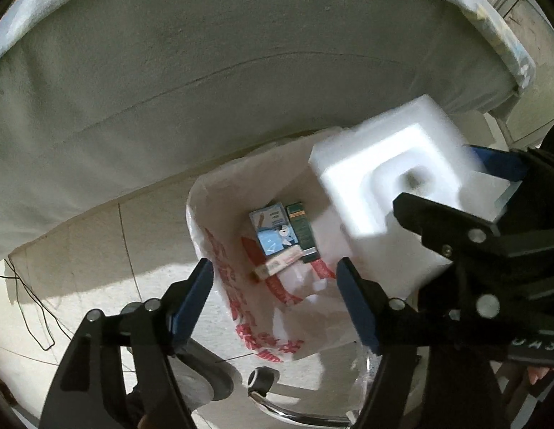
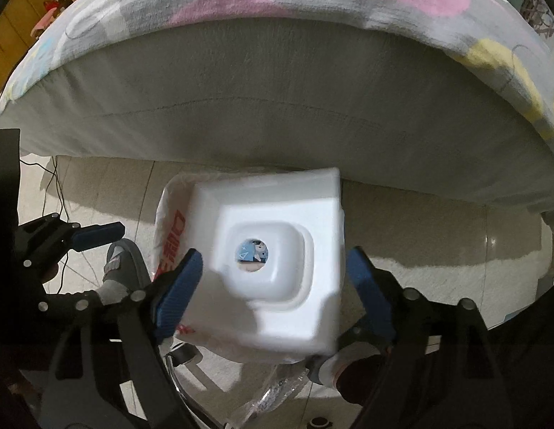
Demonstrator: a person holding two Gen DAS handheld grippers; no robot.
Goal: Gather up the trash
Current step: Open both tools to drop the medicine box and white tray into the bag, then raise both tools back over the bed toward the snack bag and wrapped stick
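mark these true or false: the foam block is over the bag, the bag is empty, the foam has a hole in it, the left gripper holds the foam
1. The white foam block is above the open plastic bag. True.
2. The bag is empty. False: small cartons lie inside.
3. The foam has a round hole through its recess. True.
4. The left gripper holds the foam. False: its jaws are open with only the bag below; the foam sits between the right gripper's open fingers.

Red printed characters run down the white plastic bag [image 1: 241, 307], too distorted to read. The small boxes [image 1: 277, 232] inside the bag carry print too fine to make out. White letters "CHO" stand on black housing [image 1: 534, 348] at right edge.
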